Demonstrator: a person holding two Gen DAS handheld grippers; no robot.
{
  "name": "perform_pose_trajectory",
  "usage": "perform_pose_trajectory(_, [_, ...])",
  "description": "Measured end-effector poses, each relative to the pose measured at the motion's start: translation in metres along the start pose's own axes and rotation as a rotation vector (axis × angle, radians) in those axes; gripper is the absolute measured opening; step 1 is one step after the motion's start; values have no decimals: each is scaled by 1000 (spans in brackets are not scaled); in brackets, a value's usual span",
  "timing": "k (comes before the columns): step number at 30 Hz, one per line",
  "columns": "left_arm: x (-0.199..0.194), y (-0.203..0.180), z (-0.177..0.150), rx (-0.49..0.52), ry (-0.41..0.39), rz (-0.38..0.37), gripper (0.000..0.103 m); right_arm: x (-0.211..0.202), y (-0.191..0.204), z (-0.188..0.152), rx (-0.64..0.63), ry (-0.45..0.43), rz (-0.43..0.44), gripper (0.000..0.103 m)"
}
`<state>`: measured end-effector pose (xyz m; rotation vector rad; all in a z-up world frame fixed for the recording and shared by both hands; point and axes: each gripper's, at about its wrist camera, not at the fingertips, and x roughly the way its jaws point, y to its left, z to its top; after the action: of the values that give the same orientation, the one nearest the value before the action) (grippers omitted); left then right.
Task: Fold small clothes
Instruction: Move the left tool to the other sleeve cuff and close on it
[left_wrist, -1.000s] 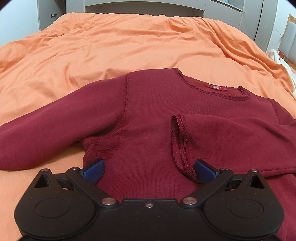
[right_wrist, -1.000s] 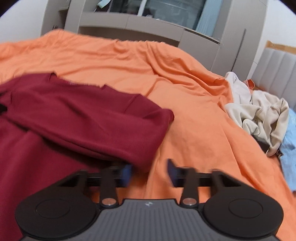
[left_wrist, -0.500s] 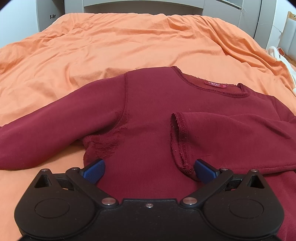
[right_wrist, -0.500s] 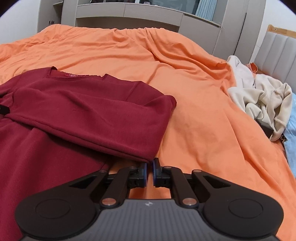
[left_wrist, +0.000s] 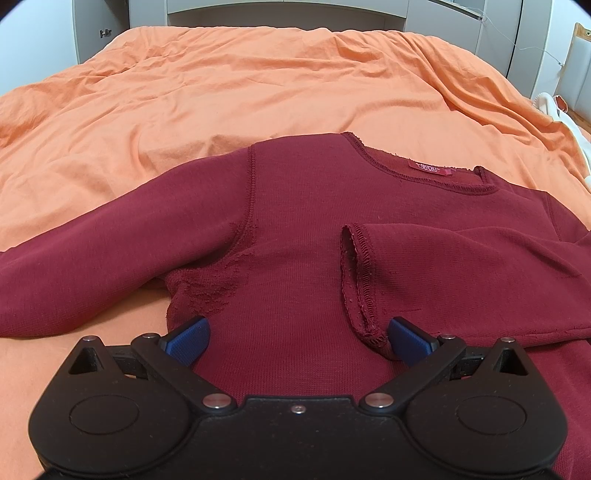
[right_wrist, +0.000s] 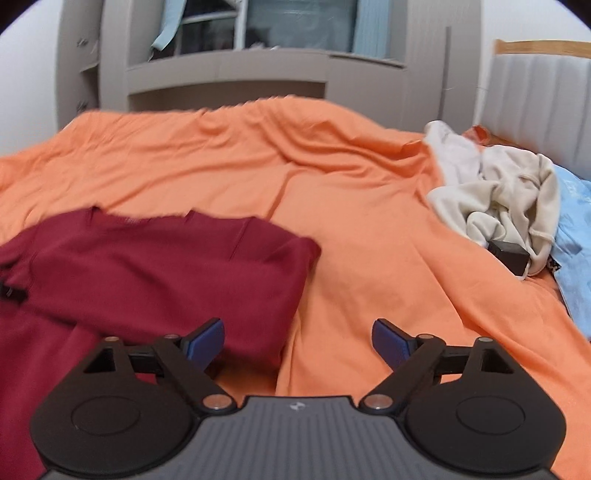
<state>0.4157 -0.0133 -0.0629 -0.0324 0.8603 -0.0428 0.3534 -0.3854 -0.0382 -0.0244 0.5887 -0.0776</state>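
A dark red long-sleeved top (left_wrist: 295, 229) lies flat on the orange bed cover (left_wrist: 258, 85), neck away from me. Its right sleeve is folded across the chest, with the cuff (left_wrist: 360, 280) near the middle. Its left sleeve (left_wrist: 92, 266) stretches out to the left. My left gripper (left_wrist: 297, 338) is open and empty, low over the top's body, with the cuff just inside its right pad. My right gripper (right_wrist: 297, 338) is open and empty, just above the folded right edge of the top (right_wrist: 155, 273).
A heap of cream clothes (right_wrist: 498, 195) with a small dark box (right_wrist: 511, 256) and a light blue cloth (right_wrist: 576, 240) lies at the right of the bed. Grey cupboards (right_wrist: 229, 77) stand beyond the bed. A padded headboard (right_wrist: 535, 92) is at the far right.
My right gripper was shut half a second ago and has now opened wide and lifted a little. The left gripper has barely moved and stays open.
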Motion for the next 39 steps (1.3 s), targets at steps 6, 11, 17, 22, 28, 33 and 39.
perform_pose_trajectory(6, [0, 0, 0, -2, 1, -3, 103, 34, 4, -12, -42, 121, -60, 93])
perform_pose_trajectory(11, [-8, 1, 2, -10, -8, -2, 103, 30, 8, -12, -43, 111, -73, 96])
perform_pose_trajectory(17, [-55, 24, -1, -82, -95, -12, 103, 15, 4, -5, 37, 62, -7, 103])
perform_pose_trajectory(22, [-107, 76, -10, -204, -188, 42, 103, 0, 6, 3, 54, 41, 49, 103])
perform_pose_trajectory(28, [-158, 155, -24, -326, -211, 252, 103, -12, 6, 9, 66, -4, 69, 103])
perform_pose_trajectory(33, [-174, 201, -24, -393, -174, 281, 103, -11, 7, 8, 67, 3, 71, 103])
perform_pose_trajectory(39, [-166, 249, -29, -532, -143, 361, 102, -11, 9, 7, 56, 3, 75, 103])
